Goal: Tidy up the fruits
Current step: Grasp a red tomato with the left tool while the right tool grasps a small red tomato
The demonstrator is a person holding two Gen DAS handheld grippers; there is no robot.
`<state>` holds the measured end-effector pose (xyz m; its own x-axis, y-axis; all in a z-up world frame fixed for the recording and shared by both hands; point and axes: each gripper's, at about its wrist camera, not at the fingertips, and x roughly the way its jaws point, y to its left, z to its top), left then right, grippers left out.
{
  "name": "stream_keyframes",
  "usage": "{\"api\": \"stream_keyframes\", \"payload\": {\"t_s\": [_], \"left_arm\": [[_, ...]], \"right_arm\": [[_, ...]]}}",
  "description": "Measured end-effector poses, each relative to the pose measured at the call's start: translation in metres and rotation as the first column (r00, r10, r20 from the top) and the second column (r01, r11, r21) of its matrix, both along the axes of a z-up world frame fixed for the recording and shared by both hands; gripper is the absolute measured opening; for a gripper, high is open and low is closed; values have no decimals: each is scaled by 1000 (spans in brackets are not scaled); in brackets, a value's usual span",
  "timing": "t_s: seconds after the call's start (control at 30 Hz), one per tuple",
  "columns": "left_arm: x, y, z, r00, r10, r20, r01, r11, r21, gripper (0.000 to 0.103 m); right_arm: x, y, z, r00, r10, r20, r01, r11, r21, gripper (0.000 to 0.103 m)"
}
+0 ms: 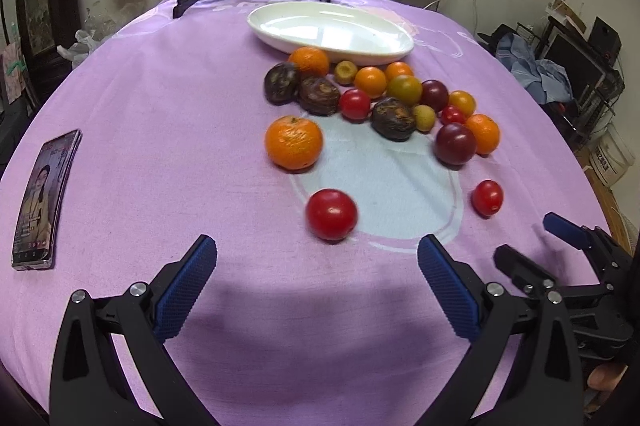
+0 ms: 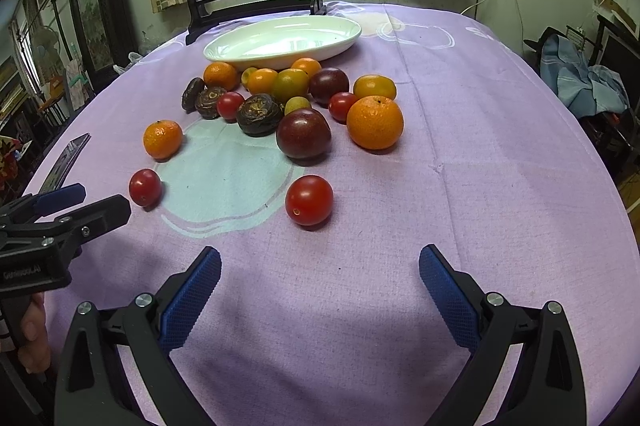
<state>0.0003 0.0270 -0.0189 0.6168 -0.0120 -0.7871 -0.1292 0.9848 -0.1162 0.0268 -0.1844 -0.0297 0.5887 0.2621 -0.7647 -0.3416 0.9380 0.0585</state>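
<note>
Hovering low over the purple tablecloth point(image 1: 120, 105), both grippers stand spread and empty. The left gripper point(image 1: 316, 258) fills the bottom of the left wrist view, and just beyond its tips, slightly right of centre, sits a red cherry tomato point(image 1: 331, 214). The right gripper point(image 2: 320, 266) sits the same way in the right wrist view, with a second cherry tomato point(image 2: 309, 199) almost straight ahead of the gap between its fingers. Each tomato is round, so no long axis matters; a straight push forward looks enough for either hand, and each is nearest its own tomato.

Farther up the frame a mandarin point(image 1: 293, 142) lies alone at centre, apart from the main heap. Behind it the other fruit crowds together: a dark plum point(image 1: 455, 143), wrinkled passion fruits, more mandarins and small tomatoes, many touching.

Farthest, at upper centre, the white oval dish point(image 1: 280, 37) stands empty, the heap's back edge against its near rim. A phone point(image 1: 44, 197) lies at the left edge.
</note>
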Motion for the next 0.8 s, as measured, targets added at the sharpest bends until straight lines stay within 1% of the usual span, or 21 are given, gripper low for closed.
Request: {"api": "stream_keyframes", "payload": {"t_s": [0.07, 0.13, 0.2, 0.23, 0.27, 0.33, 0.4, 0.43, 0.5, 0.53, 0.57, 0.7, 0.8], "left_arm": [[2, 6, -5, 1000, 2, -26, -2, 1000, -11, 99], [6, 9, -10, 999, 9, -47, -9, 1000, -6, 99], [10, 9, -12, 998, 4, -57, -4, 1000, -3, 93], [13, 7, -13, 998, -4, -64, 4, 1000, -4, 82], [17, 6, -14, 997, -17, -75, 16, 1000, -10, 73], [25, 3, -18, 994, -35, -100, 33, 999, -23, 69], [29, -4, -17, 995, -33, -91, 36, 999, 23, 64], [32, -8, -17, 995, -48, -91, 52, 998, 35, 56], [38, -14, -18, 994, -71, -86, 76, 996, 50, 51], [40, -16, -18, 994, -80, -77, 85, 995, 56, 40], [42, -17, -19, 994, -79, -72, 83, 995, 63, 32], [41, -11, -16, 995, -80, -64, 81, 996, 25, 31], [38, -8, -16, 995, -84, -47, 86, 996, 37, 31]], "right_arm": [[0, -2, 0, 1000, 7, 0, -7, 1000, 12, 99], [1, -4, 1, 1000, 14, -4, -14, 999, 32, 99], [4, -9, 0, 1000, 12, -22, -10, 998, 59, 99], [5, -10, -1, 999, 9, -31, -7, 998, 70, 99], [7, -13, -1, 999, 5, -42, -2, 996, 85, 100], [8, -14, -2, 999, 1, -53, 4, 995, 100, 100], [9, -14, -3, 998, 10, -61, -3, 994, 107, 100], [9, -13, -3, 998, 16, -63, -9, 994, 108, 100], [10, -12, -4, 997, 23, -69, -16, 995, 103, 100], [10, -11, -5, 997, 26, -72, -18, 995, 99, 100], [10, -10, -5, 997, 28, -75, -21, 995, 94, 100], [10, -8, -5, 996, 41, -74, -35, 996, 78, 100], [12, -3, -6, 994, 65, -91, -61, 997, 47, 100]]}}
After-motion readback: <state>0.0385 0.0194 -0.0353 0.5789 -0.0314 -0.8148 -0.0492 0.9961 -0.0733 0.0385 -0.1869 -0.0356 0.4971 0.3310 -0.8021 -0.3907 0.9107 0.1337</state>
